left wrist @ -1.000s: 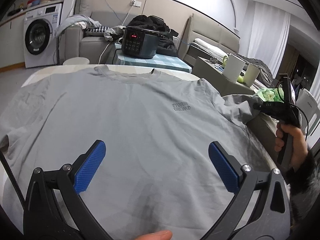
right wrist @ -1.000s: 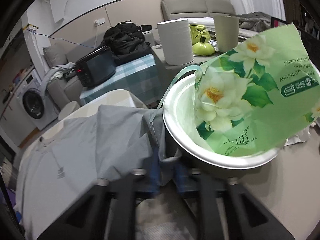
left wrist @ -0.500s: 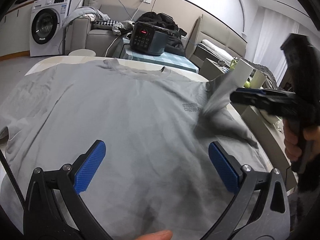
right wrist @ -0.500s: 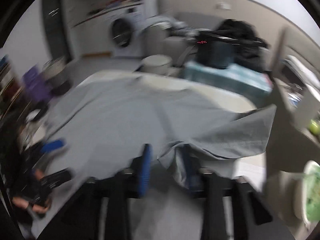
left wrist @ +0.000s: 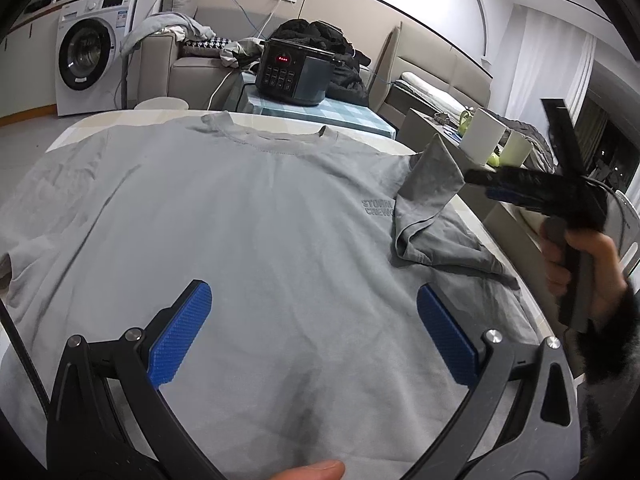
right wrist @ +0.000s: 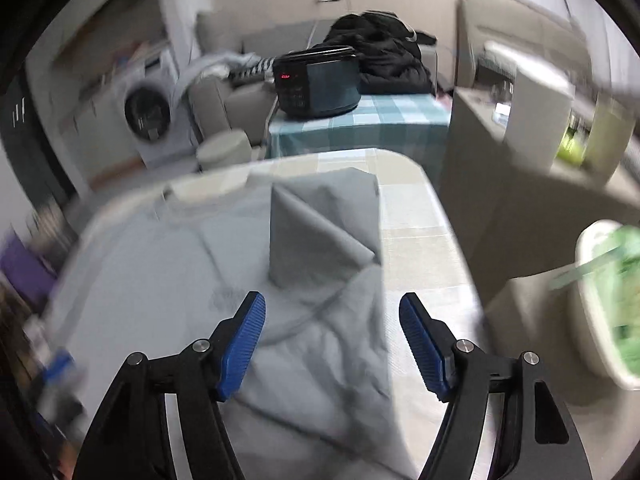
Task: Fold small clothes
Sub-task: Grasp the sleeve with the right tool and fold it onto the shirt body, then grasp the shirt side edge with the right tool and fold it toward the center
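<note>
The grey t-shirt (left wrist: 248, 240) is spread flat across the tabletop (right wrist: 416, 216), its right sleeve (left wrist: 430, 196) flopped inward. Soft, floppy stuff, probably best pinched at a hem. Left gripper (left wrist: 314, 336) and right gripper (right wrist: 332, 340) are both gaping, nothing held.

Ahead of the left gripper (left wrist: 314, 320), whose jaws are standing wide apart, the grey T-shirt (left wrist: 248, 216) is lying flat, so nothing is rising between the jaws or straight beyond them. Ahead and to their right, the folded-in sleeve (left wrist: 430, 208) is standing up as a peaked hump, and the right gripper (left wrist: 500, 190) is hanging above the table edge just beyond it. Between the right gripper's (right wrist: 332, 336) parted jaws the cloth is lying rumpled; straight ahead the sleeve (right wrist: 320, 224) is rising. Right of those jaws a strip of bare table (right wrist: 416, 240) is running forward, bounded by a beige cabinet (right wrist: 492, 208) and a white bowl (right wrist: 592, 300).
</note>
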`<action>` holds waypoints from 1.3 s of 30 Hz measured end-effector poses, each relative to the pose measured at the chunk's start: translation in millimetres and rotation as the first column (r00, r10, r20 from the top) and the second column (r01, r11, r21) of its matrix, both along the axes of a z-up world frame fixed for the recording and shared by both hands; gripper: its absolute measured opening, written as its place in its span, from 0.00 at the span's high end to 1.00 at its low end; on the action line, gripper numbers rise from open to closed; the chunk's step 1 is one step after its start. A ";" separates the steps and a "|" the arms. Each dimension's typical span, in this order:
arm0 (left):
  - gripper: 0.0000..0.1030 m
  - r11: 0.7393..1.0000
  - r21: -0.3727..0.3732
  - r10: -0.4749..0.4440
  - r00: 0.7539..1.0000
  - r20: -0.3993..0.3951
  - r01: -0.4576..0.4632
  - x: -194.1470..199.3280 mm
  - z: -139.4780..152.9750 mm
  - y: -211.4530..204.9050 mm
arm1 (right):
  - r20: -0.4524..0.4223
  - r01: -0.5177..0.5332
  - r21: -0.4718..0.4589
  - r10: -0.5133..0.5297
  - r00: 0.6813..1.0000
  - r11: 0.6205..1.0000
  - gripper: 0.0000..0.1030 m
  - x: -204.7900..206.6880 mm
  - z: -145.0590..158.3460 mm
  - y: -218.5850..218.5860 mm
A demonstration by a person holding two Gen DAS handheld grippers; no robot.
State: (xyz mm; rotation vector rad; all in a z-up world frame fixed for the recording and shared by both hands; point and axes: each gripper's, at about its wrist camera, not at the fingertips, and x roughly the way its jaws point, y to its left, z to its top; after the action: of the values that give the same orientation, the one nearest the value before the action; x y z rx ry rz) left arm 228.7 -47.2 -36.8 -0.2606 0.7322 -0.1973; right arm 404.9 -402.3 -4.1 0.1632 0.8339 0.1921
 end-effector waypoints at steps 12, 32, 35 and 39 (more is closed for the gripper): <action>0.01 1.000 -0.019 -0.012 1.000 -0.016 0.011 3.3 -2.2 1.1 | 0.004 -0.137 -0.113 0.139 0.990 0.984 0.96 39.5 -3.3 67.6; 0.01 0.999 0.009 -0.041 0.999 -0.013 0.041 3.7 -4.1 -6.0 | -0.076 -0.209 -0.158 0.199 0.977 0.965 0.51 13.3 -20.8 91.2; 0.01 0.999 0.014 -0.046 0.999 -0.019 0.046 3.6 -7.0 -9.4 | -0.060 -0.203 -0.268 0.194 0.979 0.942 0.64 11.7 -39.1 107.5; 0.01 0.998 0.037 -0.051 0.998 -0.032 0.053 6.0 -11.6 -11.4 | -0.046 -0.231 -0.313 0.228 0.973 0.921 0.73 23.3 -58.3 139.8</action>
State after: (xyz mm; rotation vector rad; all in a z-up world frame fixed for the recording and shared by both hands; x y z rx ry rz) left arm 234.7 -58.6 -48.4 -0.2094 0.7734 -0.2291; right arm 428.2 -262.5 -62.4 -0.2379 0.8805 0.2747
